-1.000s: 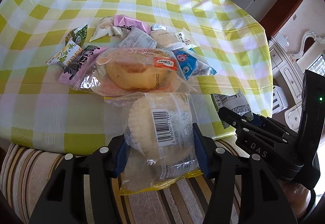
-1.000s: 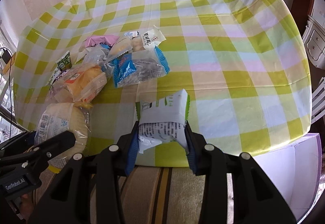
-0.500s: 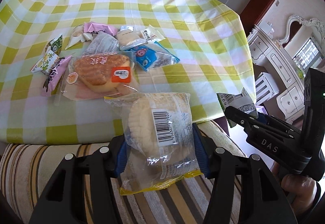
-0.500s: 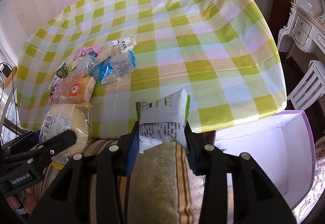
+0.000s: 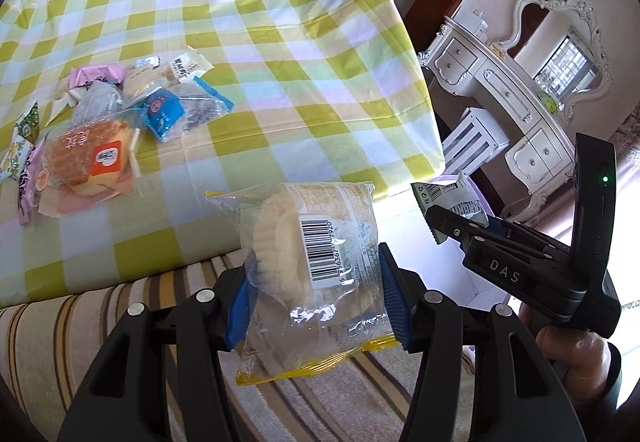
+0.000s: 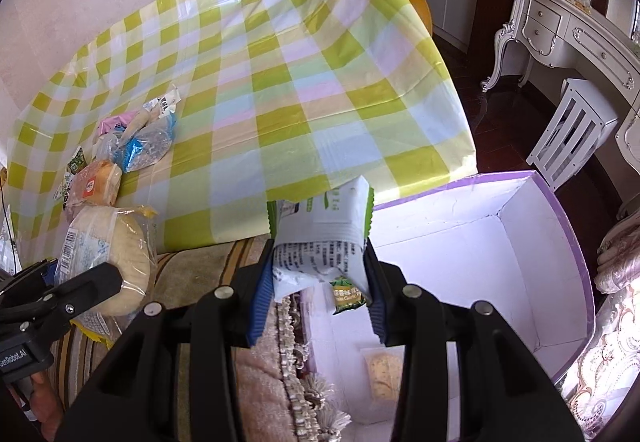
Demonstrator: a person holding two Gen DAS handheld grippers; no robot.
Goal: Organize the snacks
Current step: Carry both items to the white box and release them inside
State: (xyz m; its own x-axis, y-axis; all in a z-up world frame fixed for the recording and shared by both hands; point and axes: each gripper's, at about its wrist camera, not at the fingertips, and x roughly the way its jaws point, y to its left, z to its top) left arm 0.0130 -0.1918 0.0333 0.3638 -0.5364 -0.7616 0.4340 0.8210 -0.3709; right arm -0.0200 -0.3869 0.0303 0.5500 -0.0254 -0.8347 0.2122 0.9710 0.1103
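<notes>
Nearest, left wrist view: left gripper clenched on a clear-wrapped pale cake, blue pads pressing both sides of the wrapper, barcode label facing up. A second ago this packet hung over the table's near edge with the pile just beyond; now it sits over the striped cushion, clear of the tablecloth.

Right wrist view: right gripper grasping a white-and-green snack packet, wrapper pinched between the pads, a small green sachet end showing below it. Earlier this view had only tablecloth ahead; now the purple-edged white box fills the right side, just beyond and right of the packet. One pale packet already lies on the box floor, near side.

Both grips read unchanged across the second; only the hands have swung rightward, off the table and toward the box.

Farther, left: the remaining pile on the checked tablecloth — orange-labelled bun, blue packet, pink wrapper, small green sachets at the far left edge. Pile looks undisturbed.

Judgement: carry phase, both items mid-transfer. Right packet is close to a drop over the box; left cake trails behind it and has farther to travel. Most of the pile is not yet sorted.
</notes>
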